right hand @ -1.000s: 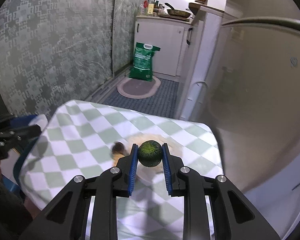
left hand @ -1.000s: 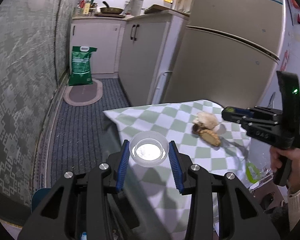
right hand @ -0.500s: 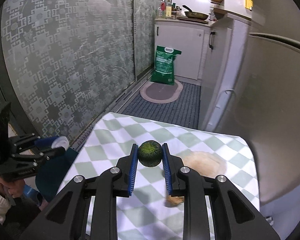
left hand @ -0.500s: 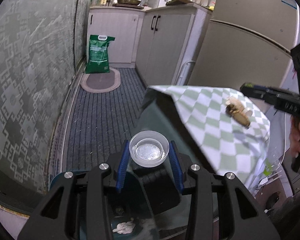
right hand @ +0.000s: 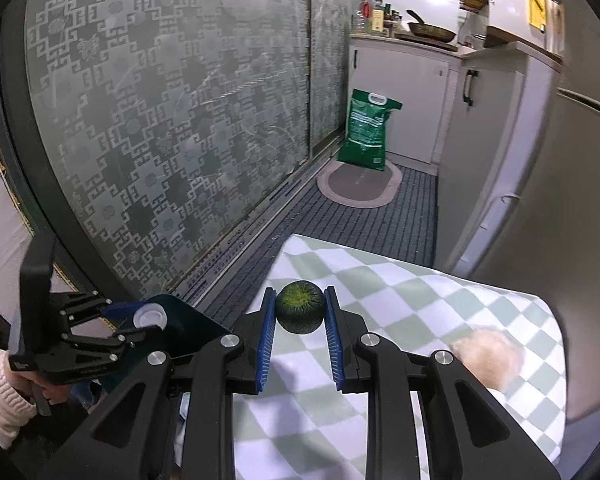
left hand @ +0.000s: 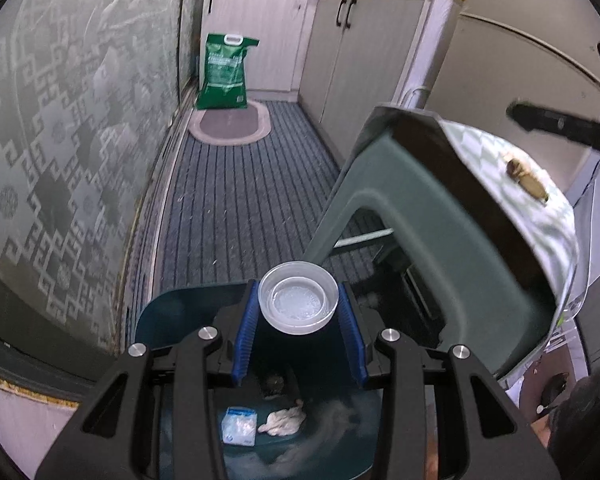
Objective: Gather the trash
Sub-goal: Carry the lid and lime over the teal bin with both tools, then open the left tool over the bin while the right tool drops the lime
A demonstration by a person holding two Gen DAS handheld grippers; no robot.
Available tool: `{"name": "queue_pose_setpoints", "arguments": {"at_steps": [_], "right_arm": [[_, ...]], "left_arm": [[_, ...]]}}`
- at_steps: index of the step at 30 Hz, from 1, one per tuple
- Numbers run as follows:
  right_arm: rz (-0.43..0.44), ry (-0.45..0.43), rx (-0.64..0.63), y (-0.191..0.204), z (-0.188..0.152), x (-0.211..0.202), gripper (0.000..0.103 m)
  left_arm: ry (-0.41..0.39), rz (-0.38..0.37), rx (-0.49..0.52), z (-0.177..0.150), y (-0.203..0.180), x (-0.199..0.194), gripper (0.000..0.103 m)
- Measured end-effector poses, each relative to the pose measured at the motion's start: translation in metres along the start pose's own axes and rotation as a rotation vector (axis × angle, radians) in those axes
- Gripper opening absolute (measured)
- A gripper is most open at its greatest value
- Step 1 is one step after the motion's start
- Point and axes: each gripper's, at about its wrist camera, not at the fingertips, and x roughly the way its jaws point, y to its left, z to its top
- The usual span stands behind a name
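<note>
Left wrist view: we see the left gripper [left hand: 299, 307] clamped on the clear cup [left hand: 298, 303], low centre, above the bin [left hand: 168, 316]; the right gripper [right hand: 300, 316] clamps the green ball [right hand: 300, 307] at the desk [right hand: 400, 280] edge.

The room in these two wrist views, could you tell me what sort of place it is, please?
Most likely a narrow home kitchen: white cabinets carry a frying pan and bottles, and a refrigerator stands beside them.

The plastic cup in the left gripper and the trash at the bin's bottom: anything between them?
Nothing solid. The left wrist view shows the cup above the open bin, with tissue and a packet at the bottom.
</note>
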Motion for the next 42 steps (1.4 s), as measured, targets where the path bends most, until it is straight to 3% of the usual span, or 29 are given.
{"name": "queue_pose_setpoints", "arguments": {"at_steps": [33, 42], "right_arm": [[0.113, 0.076, -0.110, 0.090, 0.015, 0.050, 0.024], [0.139, 0.138, -0.138, 0.113, 0.006, 0.073, 0.024]], "left_arm": [[0.376, 0.017, 0.018, -0.098, 0.047, 0.056, 0.042], [0.377, 0.008, 0.044, -0.102, 0.047, 0.051, 0.043]]}}
